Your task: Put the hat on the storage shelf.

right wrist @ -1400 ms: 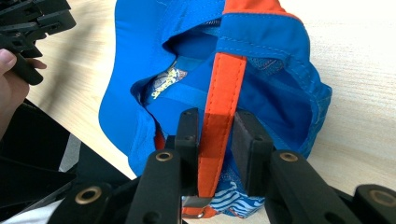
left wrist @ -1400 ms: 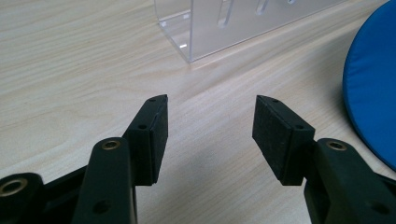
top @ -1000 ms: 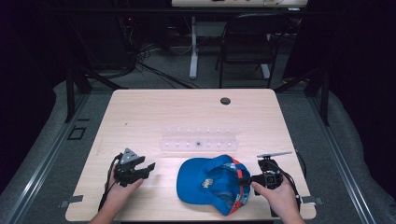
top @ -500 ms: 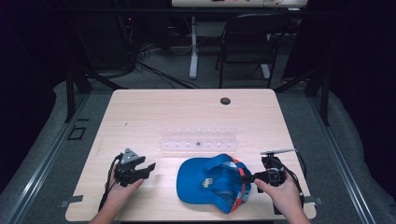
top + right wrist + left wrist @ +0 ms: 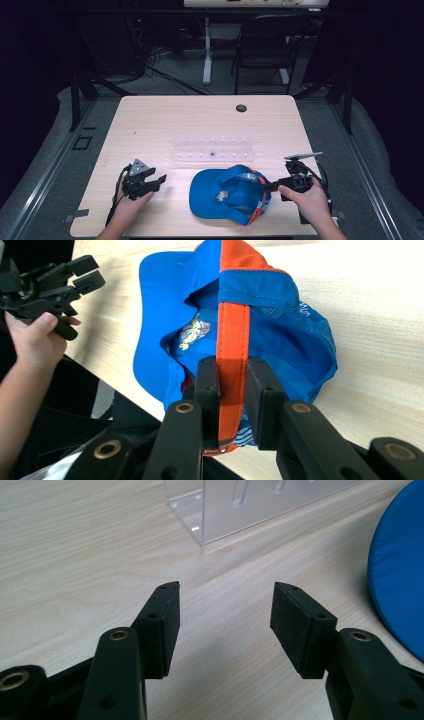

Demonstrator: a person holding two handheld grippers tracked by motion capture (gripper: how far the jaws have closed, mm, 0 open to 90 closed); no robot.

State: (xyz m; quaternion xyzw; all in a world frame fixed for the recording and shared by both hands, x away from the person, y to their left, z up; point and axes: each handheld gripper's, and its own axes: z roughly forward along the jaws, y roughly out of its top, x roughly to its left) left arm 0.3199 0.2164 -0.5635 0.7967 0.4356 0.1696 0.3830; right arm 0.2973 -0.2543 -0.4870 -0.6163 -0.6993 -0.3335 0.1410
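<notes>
A blue fabric baseball cap with an orange band (image 5: 231,195) lies upside down, its hollow facing up, near the front edge of a pale wood-grain worktop (image 5: 165,120), between the person's two hands. The right gripper (image 5: 232,390) has its black fingers (image 5: 207,390) clenched on the orange strip at the cap's rim, the strip pinched flat between the two pads in the right gripper view; in the high view that gripper (image 5: 272,187) meets the cap at its right edge, with the hand behind it near the worktop's right corner.

The left gripper (image 5: 224,625) hovers just above bare wood to the left of the cap, its fingers (image 5: 167,625) released and spread wide with nothing between them; the blue brim is just off to its side. From above, this gripper (image 5: 150,181) sits apart from the cap, held in a hand coming in from the bottom edge.

A clear acrylic rack with a row of slots (image 5: 212,149) stands just behind the cap, toward the middle of the worktop, and a small dark round grommet (image 5: 241,108) sits near the far edge.

As a judgement, the work is at an early stage: the cap is gripped at one side, while any lifting, turning or placing appears yet to be done, and the free left gripper has no part in it so far.
</notes>
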